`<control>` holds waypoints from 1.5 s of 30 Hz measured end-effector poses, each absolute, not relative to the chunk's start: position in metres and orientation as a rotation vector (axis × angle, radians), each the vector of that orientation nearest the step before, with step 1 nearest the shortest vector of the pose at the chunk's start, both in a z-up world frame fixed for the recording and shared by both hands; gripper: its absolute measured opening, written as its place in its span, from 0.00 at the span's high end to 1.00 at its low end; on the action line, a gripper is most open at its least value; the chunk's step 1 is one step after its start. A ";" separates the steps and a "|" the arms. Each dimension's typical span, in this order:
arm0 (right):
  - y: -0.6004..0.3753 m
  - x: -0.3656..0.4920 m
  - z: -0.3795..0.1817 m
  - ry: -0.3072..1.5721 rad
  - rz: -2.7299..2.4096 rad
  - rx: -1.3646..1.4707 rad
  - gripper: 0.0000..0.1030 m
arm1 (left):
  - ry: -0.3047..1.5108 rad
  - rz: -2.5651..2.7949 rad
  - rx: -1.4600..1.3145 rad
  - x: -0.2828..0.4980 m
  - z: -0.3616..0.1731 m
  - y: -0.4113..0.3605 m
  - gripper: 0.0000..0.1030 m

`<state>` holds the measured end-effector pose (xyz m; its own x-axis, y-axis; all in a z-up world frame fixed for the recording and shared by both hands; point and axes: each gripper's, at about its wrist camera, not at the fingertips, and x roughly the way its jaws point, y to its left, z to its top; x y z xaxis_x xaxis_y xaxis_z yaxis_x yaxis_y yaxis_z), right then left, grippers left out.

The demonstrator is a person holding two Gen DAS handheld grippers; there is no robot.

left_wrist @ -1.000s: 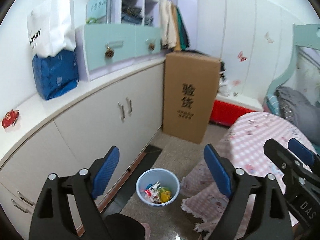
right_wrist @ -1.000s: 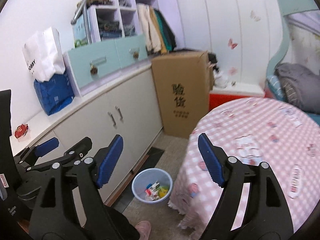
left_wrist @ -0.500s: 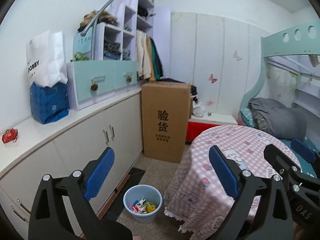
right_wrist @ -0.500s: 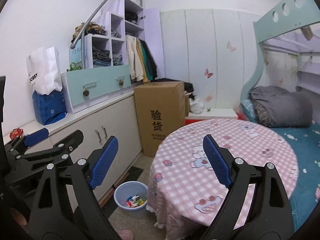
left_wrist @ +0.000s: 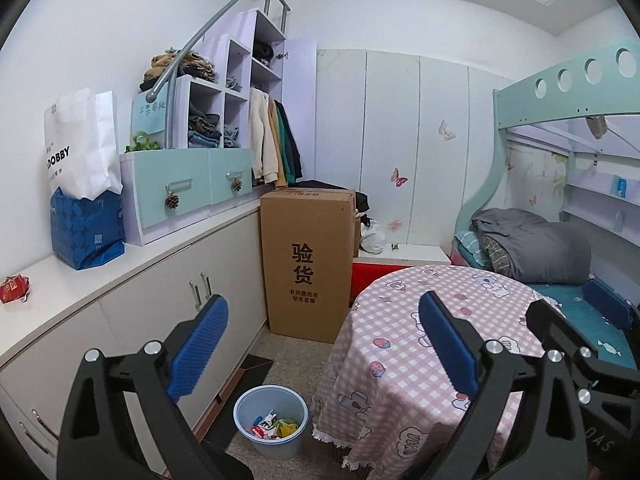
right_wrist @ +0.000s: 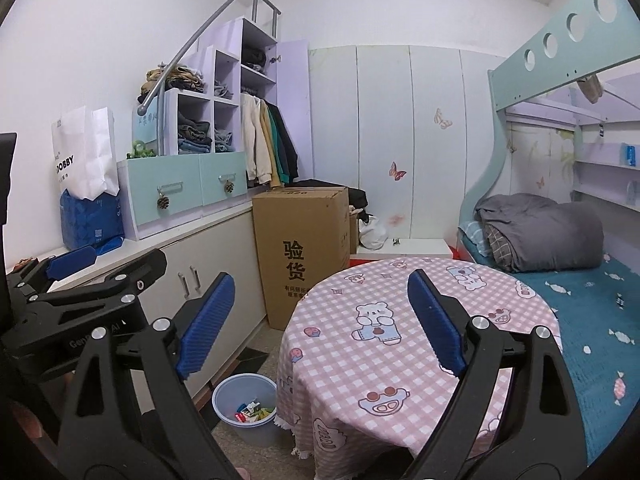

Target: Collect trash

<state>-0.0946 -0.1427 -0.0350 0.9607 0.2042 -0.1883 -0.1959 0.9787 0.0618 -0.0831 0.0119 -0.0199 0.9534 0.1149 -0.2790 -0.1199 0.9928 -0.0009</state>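
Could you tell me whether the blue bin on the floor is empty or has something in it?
Partly filled: the blue bin stands upright with colourful wrappers covering its bottom, well below the rim.

Wrappers (left_wrist: 274,428) inside the bin (left_wrist: 248,404) too small to identify; red packet (left_wrist: 14,289) on the counter — unreadable.

Black gripper (left_wrist: 322,342) frames, ribbed blue pads (left_wrist: 448,344) (silver screws).
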 end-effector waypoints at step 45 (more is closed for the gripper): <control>-0.143 -0.095 -0.040 0.214 0.203 0.055 0.15 | 0.280 0.103 -0.007 -0.085 -0.020 0.008 0.08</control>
<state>-0.0947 -0.1433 -0.0397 0.9569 0.2058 -0.2050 -0.1942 0.9781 0.0754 -0.0852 0.0081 -0.0203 0.9558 0.1008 -0.2761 -0.1028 0.9947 0.0072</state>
